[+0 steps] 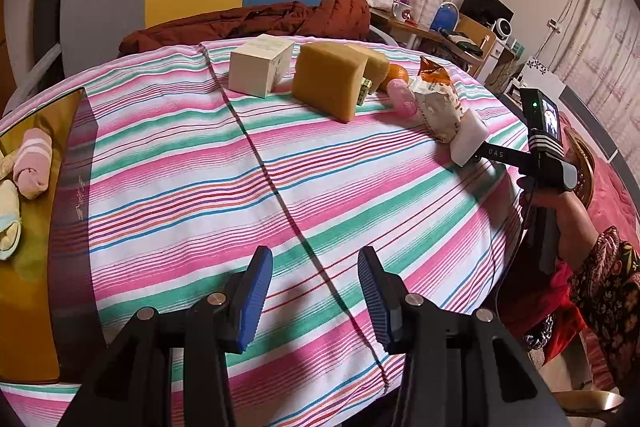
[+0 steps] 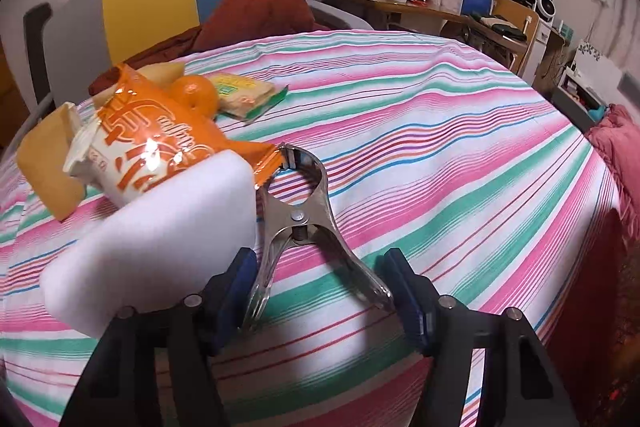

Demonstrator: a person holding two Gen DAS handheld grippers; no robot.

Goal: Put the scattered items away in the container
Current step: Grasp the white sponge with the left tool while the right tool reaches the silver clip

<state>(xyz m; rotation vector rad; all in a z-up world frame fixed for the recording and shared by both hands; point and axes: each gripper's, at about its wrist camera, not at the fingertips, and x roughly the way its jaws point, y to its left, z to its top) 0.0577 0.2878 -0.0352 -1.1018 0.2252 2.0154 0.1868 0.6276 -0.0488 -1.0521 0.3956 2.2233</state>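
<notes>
Your striped tablecloth (image 1: 168, 163) covers the whole work surface, and at its left edge sits the amber container (image 1: 36, 307) you are filling, already holding a rolled pink-striped cloth (image 1: 34, 163) and a pale one beside it, so the job looks partly done. The rest of the clutter is bunched at the far side: a white box (image 1: 260, 67), a big yellow sponge (image 1: 328, 83) with a second one behind it, an orange (image 1: 396, 75), a pink item (image 1: 402, 99) and an orange-and-white snack bag (image 2: 152, 147), all close together or touching, which likely forces you to pick from the near edge of the heap inward. Nearest you there is a white foam block (image 2: 160, 227), with the snack bag leaning over its far edge, and just to its right a metal spring clamp (image 2: 304, 223) lying flat, its handles pointing toward you. Your right gripper (image 2: 320, 291) straddles those handles: the jaws stand moderately apart, each pad just outside a handle, the left pad apparently touching, the right not yet clearly pressing, so I judge the clamp framed rather than gripped; squeezing the handles would open its mouth, so expect it to shift. Your left gripper (image 1: 316, 299) hangs over bare cloth with its jaws partly spread and nothing between them, waiting nearer the container.
</notes>
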